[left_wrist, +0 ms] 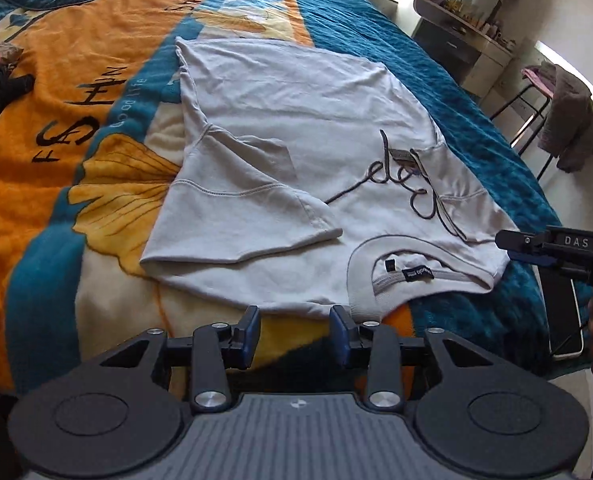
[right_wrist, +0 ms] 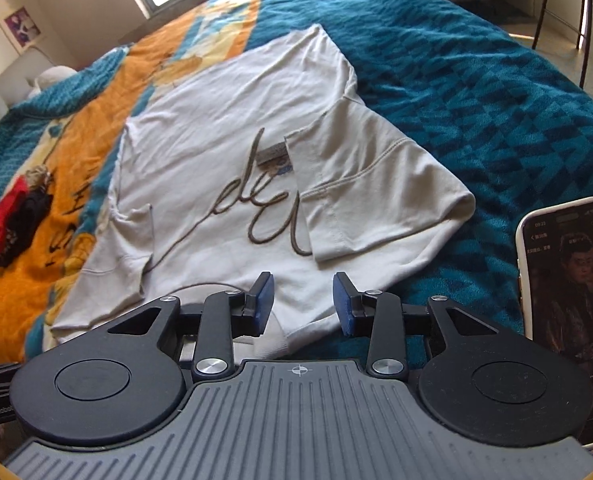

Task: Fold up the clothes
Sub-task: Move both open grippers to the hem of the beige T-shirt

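The pale T-shirt [left_wrist: 296, 128] lies flat mid-bed on the blanket [left_wrist: 76, 80], both sleeves folded inward, collar [left_wrist: 392, 264] at the near edge. The left gripper [left_wrist: 295, 330] hovers just short of the near hem, fingers wide, holding nothing. The right gripper [right_wrist: 303, 304] hangs over the near right corner, equally wide. Likely next: pinch both near corners evenly and carry them far, keeping clear of the phone [right_wrist: 568, 280] on the right.

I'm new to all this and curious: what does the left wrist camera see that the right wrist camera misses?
Only the left wrist view shows the neckband with its label, the cluttered shelf and the right tool from the side. Only the right wrist view shows the phone's lit screen and a wall picture. Both show the white T-shirt with sleeves folded in, the blanket and the dark and red clothes pile.
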A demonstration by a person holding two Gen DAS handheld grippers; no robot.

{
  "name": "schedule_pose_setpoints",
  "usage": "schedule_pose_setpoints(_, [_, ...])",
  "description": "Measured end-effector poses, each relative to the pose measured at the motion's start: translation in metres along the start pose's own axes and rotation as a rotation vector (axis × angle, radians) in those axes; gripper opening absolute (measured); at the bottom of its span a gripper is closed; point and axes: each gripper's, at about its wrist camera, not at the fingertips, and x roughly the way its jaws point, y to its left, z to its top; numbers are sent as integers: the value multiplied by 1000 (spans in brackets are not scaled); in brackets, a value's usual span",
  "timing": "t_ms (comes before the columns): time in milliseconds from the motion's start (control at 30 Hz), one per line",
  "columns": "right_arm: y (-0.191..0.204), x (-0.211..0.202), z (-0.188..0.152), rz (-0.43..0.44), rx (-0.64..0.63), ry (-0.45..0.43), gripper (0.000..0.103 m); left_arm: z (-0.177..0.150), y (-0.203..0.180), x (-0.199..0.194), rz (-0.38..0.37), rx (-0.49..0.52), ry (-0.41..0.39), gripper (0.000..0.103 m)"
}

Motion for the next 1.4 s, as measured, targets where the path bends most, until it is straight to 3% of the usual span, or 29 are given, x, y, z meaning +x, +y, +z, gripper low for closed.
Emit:
schedule_pose_setpoints(67, [1,-7,2,13,6,-22,49,3,4,-10,27,-31,-66,37])
schedule_pose_setpoints(167, [4,-15,5,31,12,-50,49,9,7,-13,86,-35,-131,38])
schedule_pose_setpoints(267, [10,-9,1,45,-24,-12,25,10,-2,-3,102,51,-146,36])
schedule_pose_setpoints(333, [13,-2,-4,47,-34,21,22,7,-10,9,84,93,-126,35])
schedule_pose_setpoints(500, [9,18,-18,-85,-70,82,25,-6,-35,33,37,190,-49,29])
schedule_pose_setpoints(600, [10,12,-26,-69,-81,122,25,-20,-52,35,-45,275,56,29])
schedule_pose_setpoints(667, [15,3,-27,-48,-92,132,25,-24,-57,28,-95,307,79,28])
schedule_pose_setpoints(767, [24,-11,-27,-15,-109,143,28,-13,-57,10,-143,287,28,30])
schedule_pose_setpoints(933, [62,-31,-6,100,-167,76,49,30,-49,-26,-99,188,-143,37])
schedule_pose_setpoints(1067, [91,-47,15,161,-215,19,53,59,-39,-58,-79,111,-259,41])
schedule_pose_setpoints(1200, [107,-68,34,220,-231,-35,61,77,-30,-78,-87,60,-297,50])
schedule_pose_setpoints(1400, [110,-105,72,280,-235,-117,65,107,-14,-106,-163,-10,-354,64])
